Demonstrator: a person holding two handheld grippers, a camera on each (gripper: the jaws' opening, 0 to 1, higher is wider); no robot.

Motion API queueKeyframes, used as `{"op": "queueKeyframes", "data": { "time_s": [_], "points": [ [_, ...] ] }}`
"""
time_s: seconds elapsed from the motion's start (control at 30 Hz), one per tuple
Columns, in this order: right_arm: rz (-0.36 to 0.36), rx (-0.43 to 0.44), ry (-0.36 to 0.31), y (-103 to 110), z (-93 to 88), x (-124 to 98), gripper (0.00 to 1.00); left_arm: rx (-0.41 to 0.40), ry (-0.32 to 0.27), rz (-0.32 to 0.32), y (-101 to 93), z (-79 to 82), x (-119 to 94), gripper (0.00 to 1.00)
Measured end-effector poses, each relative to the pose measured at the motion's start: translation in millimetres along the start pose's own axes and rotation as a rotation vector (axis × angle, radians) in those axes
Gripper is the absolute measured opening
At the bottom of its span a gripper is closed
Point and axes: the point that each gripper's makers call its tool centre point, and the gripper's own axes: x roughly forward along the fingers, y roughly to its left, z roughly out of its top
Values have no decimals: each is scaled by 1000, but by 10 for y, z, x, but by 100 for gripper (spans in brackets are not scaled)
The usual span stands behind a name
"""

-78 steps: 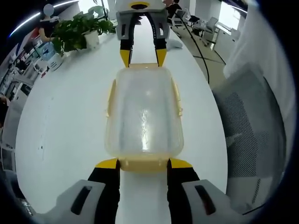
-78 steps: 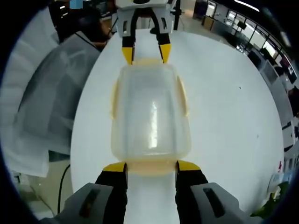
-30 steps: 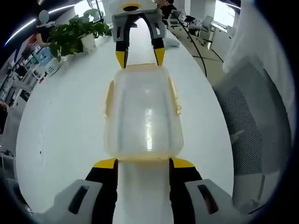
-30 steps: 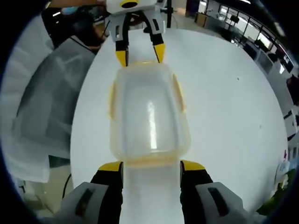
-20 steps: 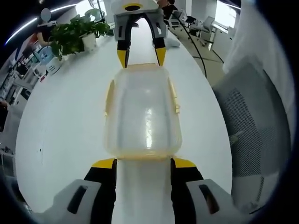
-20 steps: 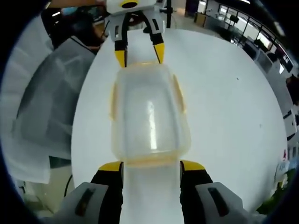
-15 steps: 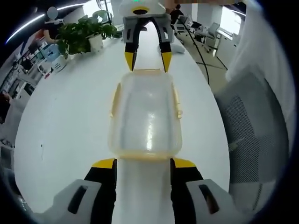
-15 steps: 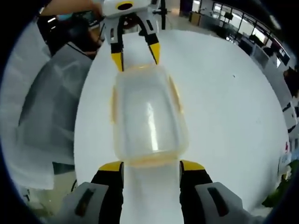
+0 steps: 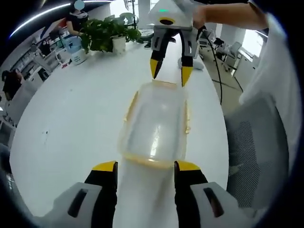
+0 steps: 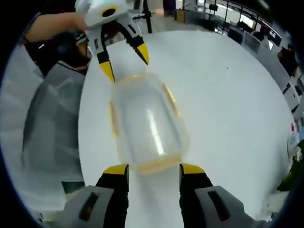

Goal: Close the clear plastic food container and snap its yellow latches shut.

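Yellow-tipped and spread apart, the jaws of the left gripper (image 9: 141, 167) stand to either side of the near short end of the clear plastic food container (image 9: 156, 124), holding nothing; the right gripper (image 10: 153, 168) does the same at the opposite end, its jaws also parted and empty. Half a second ago both tools sat closer in and squarer to the box; now each has drawn back and lifted a little, so that in the left gripper view the right gripper (image 9: 169, 72) hangs above the far end with its tips clear of the rim, and in the right gripper view the left gripper (image 10: 124, 61) hovers likewise off the far end, a person's hand (image 10: 57, 21) behind it. The container itself lies lid-on in the middle of the white table (image 9: 71, 114), apparently where it was, though it reads as skewed because the cameras have swung. Its yellow latches (image 9: 130, 102) run flat along the long sides, and a yellow strip (image 10: 153, 166) shows at the short end too. To my eye this retreat suggests the end latches have been pressed and the hands are letting go; whether every latch has truly clicked home I cannot tell from here. A potted plant (image 9: 107, 34) stands far back on the table, and a mesh office chair (image 9: 259, 156) waits beside it.
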Motion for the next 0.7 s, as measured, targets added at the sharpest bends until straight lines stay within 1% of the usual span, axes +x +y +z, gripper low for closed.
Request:
{"op": "queueKeyframes", "data": {
  "time_s": [0.03, 0.07, 0.1, 0.13, 0.23, 0.27, 0.3, 0.33, 0.37, 0.43, 0.47, 0.5, 0.53, 0.57, 0.6, 0.63, 0.67, 0.7],
  "points": [
    [-5, 13, 0, 3, 0, 1, 39, -23, -2, 8, 7, 3, -2, 48],
    [0, 42, -10, 27, 15, 8, 40, -59, -23, 14, 10, 37, -3, 49],
    [-1, 70, -15, 33, 24, 11, 41, -94, -31, 23, 17, 48, -1, 49],
    [-14, 80, -21, 13, 34, 12, 42, -119, -26, 28, 19, 36, -1, 49],
    [-25, 124, -20, 10, 42, 17, 41, -152, -11, 53, 33, 5, 8, 49],
    [-32, 144, -24, 5, 51, 18, 41, -182, -13, 61, 29, 5, 9, 49],
    [-51, 195, -22, -18, 48, 15, 41, -213, -15, 67, 25, 5, 10, 49],
    [-56, 211, -24, -27, 52, 9, 41, -238, -18, 73, 27, 7, 9, 49],
    [-73, 247, -41, -52, 79, 1, 41, -255, -25, 76, 27, 17, 9, 48],
    [-107, 298, -34, -99, 66, -14, 40, -318, -40, 83, 16, 36, 4, 49],
    [-105, 294, -41, -97, 78, -11, 41, -354, -39, 95, 28, 27, 0, 49],
    [-114, 357, -38, -94, 71, -6, 41, -387, -48, 94, 18, 40, 4, 49],
    [-116, 365, -37, -96, 69, -4, 41, -395, -55, 97, 18, 51, 6, 49],
    [-134, 368, -33, -126, 59, -1, 42, -426, -50, 123, 39, 33, 1, 48],
    [-139, 370, -14, -126, 33, 2, 41, -409, -34, 136, 52, 11, 7, 48],
    [-135, 379, -12, -111, 36, 7, 41, -399, -31, 135, 38, 14, 17, 48],
    [-141, 409, -22, -106, 52, 7, 41, -429, -36, 140, 27, 21, 22, 49],
    [-152, 425, -24, -116, 54, 4, 41, -429, -29, 138, 13, 14, 32, 49]
  ]
}}
